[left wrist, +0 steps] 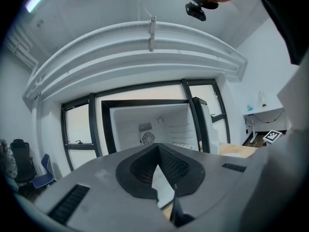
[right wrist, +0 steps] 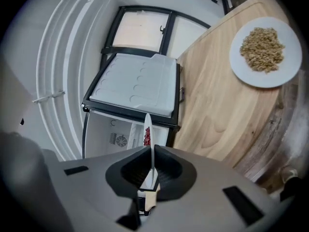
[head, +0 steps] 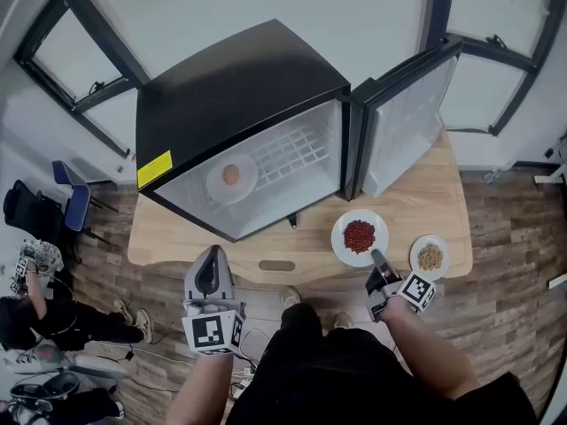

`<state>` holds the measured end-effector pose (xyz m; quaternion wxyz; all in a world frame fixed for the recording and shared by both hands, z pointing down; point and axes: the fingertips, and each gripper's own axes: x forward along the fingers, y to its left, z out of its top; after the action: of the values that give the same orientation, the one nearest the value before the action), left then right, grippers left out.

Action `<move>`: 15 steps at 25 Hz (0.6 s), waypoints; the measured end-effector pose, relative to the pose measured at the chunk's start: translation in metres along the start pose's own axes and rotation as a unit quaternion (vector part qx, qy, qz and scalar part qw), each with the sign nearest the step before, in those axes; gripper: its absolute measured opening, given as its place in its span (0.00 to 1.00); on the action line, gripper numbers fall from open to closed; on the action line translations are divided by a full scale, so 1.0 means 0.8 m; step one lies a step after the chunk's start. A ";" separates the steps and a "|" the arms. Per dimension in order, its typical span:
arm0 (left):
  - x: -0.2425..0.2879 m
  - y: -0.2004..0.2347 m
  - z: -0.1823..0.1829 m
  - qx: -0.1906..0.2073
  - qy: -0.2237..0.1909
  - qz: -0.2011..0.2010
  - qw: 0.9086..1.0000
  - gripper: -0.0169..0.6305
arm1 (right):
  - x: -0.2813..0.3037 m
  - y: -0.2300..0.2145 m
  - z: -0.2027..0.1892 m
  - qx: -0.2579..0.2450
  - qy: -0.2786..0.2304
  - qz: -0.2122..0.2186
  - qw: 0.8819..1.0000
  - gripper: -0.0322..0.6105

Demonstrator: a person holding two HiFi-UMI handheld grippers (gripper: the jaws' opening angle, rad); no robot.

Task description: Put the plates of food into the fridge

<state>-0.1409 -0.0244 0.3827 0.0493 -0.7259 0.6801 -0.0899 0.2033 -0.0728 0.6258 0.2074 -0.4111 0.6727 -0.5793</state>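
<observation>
While the black fridge (head: pixel 239 87) stood on the wooden table (head: pixel 416 193) with its door (head: pixel 403 122) swung open to the right, a plate of red food (head: pixel 359 236) was seen on the tabletop just near of that door. Its near rim was clamped between the closed fingers of the right gripper (head: pixel 379 259); in the right gripper view the plate was shown edge-on between the pads. A plate of tan food (head: pixel 430 257) was placed just right of it, apart from it and untouched. Inside the fridge, a third plate (head: pixel 232 177) with a round orange-brown item was set on the wire shelf (head: pixel 292 153). The left gripper (head: pixel 211 257) was held at the near left edge of the table, its fingers brought together on nothing.
</observation>
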 end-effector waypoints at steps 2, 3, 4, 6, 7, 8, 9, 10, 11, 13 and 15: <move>-0.002 0.015 -0.003 -0.006 0.000 0.011 1.000 0.03 | 0.016 0.022 0.000 -0.001 0.005 0.013 1.000 0.10; -0.003 0.022 -0.005 -0.009 -0.001 0.016 1.000 0.03 | 0.024 0.032 0.000 0.000 0.007 0.019 1.000 0.10; -0.003 0.029 -0.006 -0.012 -0.002 0.021 1.000 0.03 | 0.032 0.042 0.001 -0.001 0.009 0.026 1.000 0.10; -0.003 0.043 -0.008 -0.016 -0.004 0.031 0.999 0.03 | 0.049 0.058 0.004 -0.010 0.013 0.032 0.999 0.10; -0.003 0.050 -0.008 -0.018 -0.005 0.036 0.999 0.03 | 0.057 0.065 0.005 -0.015 0.016 0.033 0.999 0.10; -0.003 0.058 -0.009 -0.019 -0.007 0.042 0.999 0.03 | 0.066 0.074 0.005 -0.018 0.018 0.037 0.999 0.10; -0.003 0.066 -0.009 -0.021 -0.007 0.047 0.999 0.03 | 0.075 0.084 0.005 -0.019 0.020 0.043 0.999 0.10; -0.004 0.074 -0.010 -0.022 -0.007 0.052 0.998 0.03 | 0.083 0.093 0.004 -0.020 0.023 0.049 0.998 0.10; -0.004 0.082 -0.011 -0.023 -0.007 0.056 0.998 0.03 | 0.091 0.101 0.003 -0.021 0.025 0.052 0.998 0.10; -0.003 0.098 -0.013 -0.026 -0.007 0.065 0.998 0.03 | 0.106 0.116 0.001 -0.022 0.029 0.057 0.998 0.10; -0.001 0.112 -0.015 -0.029 -0.008 0.071 0.997 0.03 | 0.121 0.128 -0.001 -0.024 0.030 0.060 0.997 0.10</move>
<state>-0.2312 -0.0294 0.3772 0.0400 -0.6773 0.7321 -0.0609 0.1147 -0.1501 0.5475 0.2115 -0.3569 0.7160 -0.5615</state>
